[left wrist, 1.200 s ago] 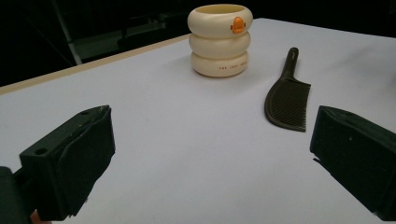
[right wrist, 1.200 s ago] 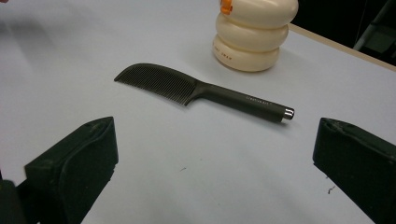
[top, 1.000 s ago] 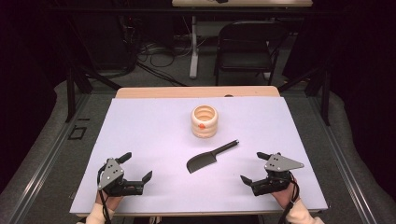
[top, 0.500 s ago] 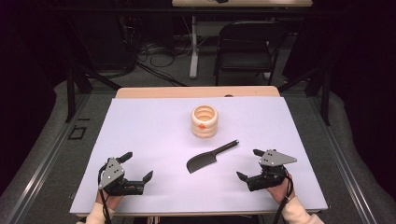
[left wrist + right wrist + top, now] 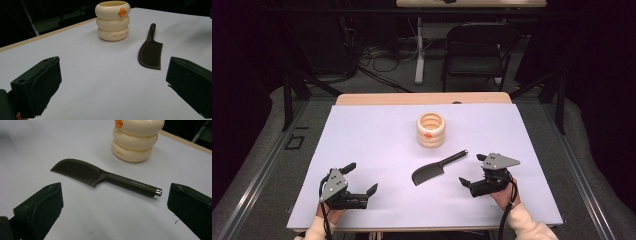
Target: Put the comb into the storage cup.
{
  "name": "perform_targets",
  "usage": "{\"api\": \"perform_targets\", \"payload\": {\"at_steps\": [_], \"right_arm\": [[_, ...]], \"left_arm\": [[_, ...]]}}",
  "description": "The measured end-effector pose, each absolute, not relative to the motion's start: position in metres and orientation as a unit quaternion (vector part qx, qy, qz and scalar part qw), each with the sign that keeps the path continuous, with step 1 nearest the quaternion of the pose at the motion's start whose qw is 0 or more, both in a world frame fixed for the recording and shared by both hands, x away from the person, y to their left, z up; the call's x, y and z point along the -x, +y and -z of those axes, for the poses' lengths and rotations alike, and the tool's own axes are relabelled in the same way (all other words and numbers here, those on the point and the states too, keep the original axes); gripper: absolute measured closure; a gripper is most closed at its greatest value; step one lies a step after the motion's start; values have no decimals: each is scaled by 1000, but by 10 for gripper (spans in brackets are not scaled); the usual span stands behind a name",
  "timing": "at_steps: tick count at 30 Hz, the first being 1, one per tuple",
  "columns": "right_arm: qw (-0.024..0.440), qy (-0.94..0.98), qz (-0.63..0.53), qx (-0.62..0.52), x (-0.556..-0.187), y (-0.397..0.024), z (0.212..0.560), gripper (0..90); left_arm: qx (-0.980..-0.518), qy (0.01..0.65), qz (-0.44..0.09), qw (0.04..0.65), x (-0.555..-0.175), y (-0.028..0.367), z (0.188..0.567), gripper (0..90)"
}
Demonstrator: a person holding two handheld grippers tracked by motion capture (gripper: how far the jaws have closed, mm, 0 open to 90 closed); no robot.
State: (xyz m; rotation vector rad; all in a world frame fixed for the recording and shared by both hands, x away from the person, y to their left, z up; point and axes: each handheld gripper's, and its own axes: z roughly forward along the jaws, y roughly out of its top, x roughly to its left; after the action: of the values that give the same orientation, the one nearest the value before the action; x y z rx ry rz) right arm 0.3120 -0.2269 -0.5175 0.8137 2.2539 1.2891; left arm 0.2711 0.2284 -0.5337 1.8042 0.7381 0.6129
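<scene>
The dark comb (image 5: pixel 436 169) lies flat on the pale lilac table cover (image 5: pixel 377 135), a little toward my side of the middle. Its toothed head points toward my left and near edge, and its slim handle runs away to the right and back, ending in a small silvery cap (image 5: pixel 158 192). In the right gripper view the comb (image 5: pixel 100 176) stretches across in front of my jaws, teeth facing me, with small pale lettering along the handle that I cannot read. In the left gripper view the comb (image 5: pixel 150 50) lies ahead and to the right, its handle pointing away from me.

Just behind the comb, apart from it, stands a cream holder (image 5: pixel 431 130) shaped like three stacked rings, open at the top, with a small orange mark on its upper ring (image 5: pixel 122 11).

My right gripper (image 5: pixel 473 181) rests low over the cover just to the right of the comb, near the handle end, its jaws spread wide with nothing between them. My left gripper (image 5: pixel 360 180) sits well apart from the comb near the front left of the cover, jaws likewise wide apart and empty.

Beyond the cover a strip of wooden tabletop (image 5: pixel 422 98) shows at the far edge, and behind that a dark folding chair (image 5: pixel 474 50) stands on the floor among loose cables (image 5: pixel 377 55).
</scene>
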Motion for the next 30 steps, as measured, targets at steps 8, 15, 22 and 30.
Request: {"api": "perform_targets", "payload": {"at_steps": [8,15,22,30], "right_arm": [[207,815,-462,-283,-324,-219,517,0],[201,815,-458,-292,-338,-215,519,0],[193,817,-458,-292,-349,-212,520,0],[185,818,-454,-300,-357,-208,520,0]], "left_arm": [[-755,306,-254,522,-271,228,534,0],[-760,301,-252,518,-271,226,534,0],[-759,303,-253,517,-272,226,534,0],[-760,301,-252,517,-272,225,534,0]]}}
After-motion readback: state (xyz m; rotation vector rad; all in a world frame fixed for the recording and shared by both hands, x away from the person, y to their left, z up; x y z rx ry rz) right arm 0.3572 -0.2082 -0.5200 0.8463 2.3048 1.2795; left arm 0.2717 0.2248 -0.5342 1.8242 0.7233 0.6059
